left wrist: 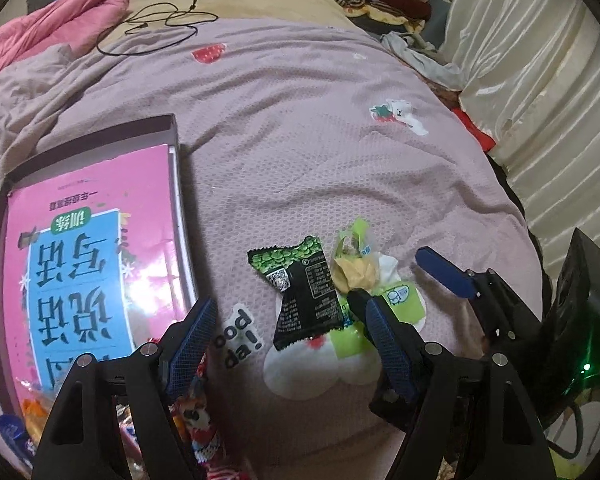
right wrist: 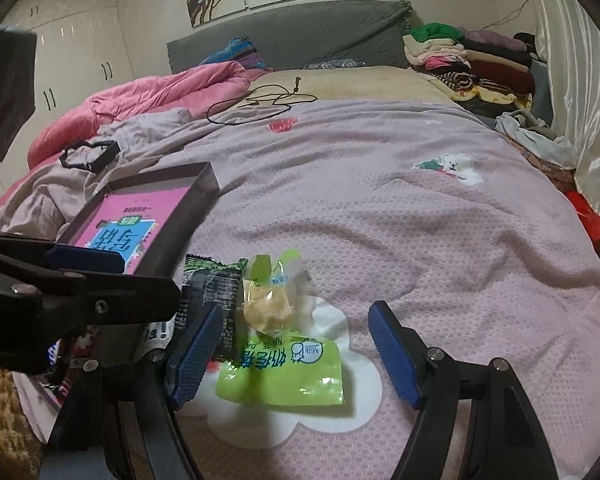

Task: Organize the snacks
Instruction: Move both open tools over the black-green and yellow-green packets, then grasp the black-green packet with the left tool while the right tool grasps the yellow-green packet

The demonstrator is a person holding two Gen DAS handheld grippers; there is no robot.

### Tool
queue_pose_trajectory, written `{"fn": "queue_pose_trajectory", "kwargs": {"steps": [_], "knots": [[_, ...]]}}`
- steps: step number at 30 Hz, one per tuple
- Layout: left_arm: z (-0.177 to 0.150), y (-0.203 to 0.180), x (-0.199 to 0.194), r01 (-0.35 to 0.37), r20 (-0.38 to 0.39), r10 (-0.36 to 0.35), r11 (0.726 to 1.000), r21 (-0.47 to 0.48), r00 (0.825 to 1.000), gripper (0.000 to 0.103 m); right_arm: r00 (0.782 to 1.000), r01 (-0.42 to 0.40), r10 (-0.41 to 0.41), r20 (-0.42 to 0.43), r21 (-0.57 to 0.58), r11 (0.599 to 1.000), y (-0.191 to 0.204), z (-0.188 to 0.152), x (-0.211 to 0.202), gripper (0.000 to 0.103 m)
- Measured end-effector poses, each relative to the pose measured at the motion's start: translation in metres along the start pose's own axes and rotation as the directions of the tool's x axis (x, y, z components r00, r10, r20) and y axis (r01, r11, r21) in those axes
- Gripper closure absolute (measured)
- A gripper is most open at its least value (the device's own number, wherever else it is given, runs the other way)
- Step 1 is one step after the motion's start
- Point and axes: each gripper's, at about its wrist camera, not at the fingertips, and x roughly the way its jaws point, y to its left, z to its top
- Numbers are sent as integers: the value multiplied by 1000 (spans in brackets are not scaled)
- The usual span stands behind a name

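Three snack packets lie together on the pink bedspread: a black and green packet, a clear packet with a yellow snack, and a lime green packet. A dark box holding a pink book stands to their left. My left gripper is open, just short of the black packet. My right gripper is open, its fingers either side of the lime packet.
Several colourful snack packets lie at the box's near end. A black cable and a black frame lie farther up the bed. Folded clothes are stacked at the far right by the curtain.
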Motion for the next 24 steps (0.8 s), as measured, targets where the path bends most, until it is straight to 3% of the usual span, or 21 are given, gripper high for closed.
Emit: {"fn": "queue_pose_trajectory", "kwargs": {"steps": [3, 10, 18, 24], "knots": [[3, 1, 7, 4, -14, -4, 1000, -1, 1000, 26, 1000, 0, 0, -8, -9, 1000, 1, 0, 9, 38], [8, -1, 20, -11, -26, 12, 1000, 2, 1000, 26, 1000, 16, -17, -19, -40, 999, 3, -3, 25, 43], [14, -4, 36, -13, -51, 12, 1000, -8, 999, 26, 1000, 19, -20, -16, -14, 1000, -7, -1, 25, 64], [14, -8, 47, -10, -72, 10, 1000, -1, 997, 38, 998, 63, -62, -21, 20, 998, -23, 0, 21, 67]]}}
